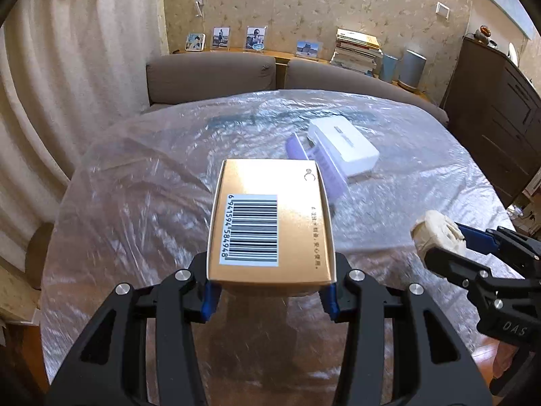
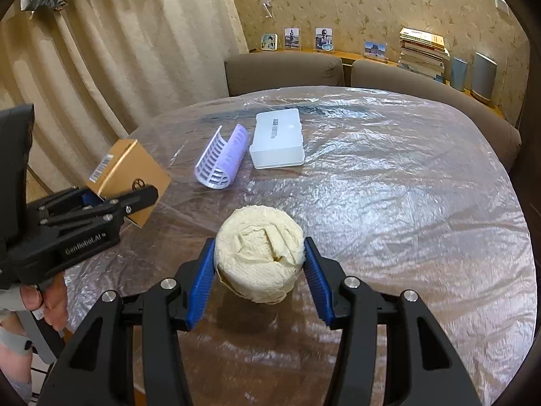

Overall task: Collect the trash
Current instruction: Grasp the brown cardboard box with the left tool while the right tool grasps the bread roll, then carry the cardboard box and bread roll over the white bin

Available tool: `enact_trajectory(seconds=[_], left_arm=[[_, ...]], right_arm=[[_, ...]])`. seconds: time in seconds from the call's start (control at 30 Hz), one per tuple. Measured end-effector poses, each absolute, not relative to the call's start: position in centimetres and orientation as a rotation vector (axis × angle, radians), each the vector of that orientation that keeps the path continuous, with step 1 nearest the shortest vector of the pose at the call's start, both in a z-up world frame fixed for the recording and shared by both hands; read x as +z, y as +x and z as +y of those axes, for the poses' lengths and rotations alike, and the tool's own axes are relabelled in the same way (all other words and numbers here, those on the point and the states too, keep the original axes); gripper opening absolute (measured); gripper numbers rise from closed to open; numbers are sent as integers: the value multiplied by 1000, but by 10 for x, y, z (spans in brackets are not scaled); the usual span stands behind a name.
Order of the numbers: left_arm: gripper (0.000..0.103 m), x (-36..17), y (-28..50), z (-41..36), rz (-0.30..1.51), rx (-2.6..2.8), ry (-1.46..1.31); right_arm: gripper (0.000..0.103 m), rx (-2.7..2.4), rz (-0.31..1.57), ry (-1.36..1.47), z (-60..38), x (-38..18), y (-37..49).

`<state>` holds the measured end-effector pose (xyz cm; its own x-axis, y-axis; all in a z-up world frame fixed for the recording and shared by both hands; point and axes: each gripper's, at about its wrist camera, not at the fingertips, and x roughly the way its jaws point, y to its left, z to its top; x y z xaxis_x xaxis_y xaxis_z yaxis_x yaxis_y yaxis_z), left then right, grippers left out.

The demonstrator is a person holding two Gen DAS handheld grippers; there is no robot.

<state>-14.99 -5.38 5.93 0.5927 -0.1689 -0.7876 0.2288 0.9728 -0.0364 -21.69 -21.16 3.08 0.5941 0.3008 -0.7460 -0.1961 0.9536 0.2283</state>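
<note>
Two pieces of trash are lifted off the tabletop (image 2: 405,186), one in each handheld gripper, and none has reached a bin; no bin shows in either view. The left gripper (image 1: 270,291) has its jaws clamped on the sides of one gold cardboard box (image 1: 270,220), barcode face up, held above the near left edge of the tabletop. The right gripper (image 2: 260,277) has its blue-padded jaws closed on one cream roll of tissue paper (image 2: 259,253), held above the near middle of the tabletop.

Two things remain on the round tabletop, which is covered with crinkled clear plastic sheet. One lilac slotted plastic curved piece (image 2: 221,160) lies toward the far left edge, and one white rectangular plastic case (image 2: 277,138) lies just beside it on its right. Whether these count as trash cannot be told.

As a judgement, the picking-up is done for two items, and dropping them somewhere is left.

A person's hand (image 2: 47,301) grips the left gripper's handle.
</note>
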Motion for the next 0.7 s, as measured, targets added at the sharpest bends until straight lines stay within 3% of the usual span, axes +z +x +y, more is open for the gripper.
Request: enact_trajectory(seconds=[0.7], left_arm=[[48, 67, -241, -60, 904, -317, 99]], right_arm=[[50, 379, 867, 123, -214, 52, -301]])
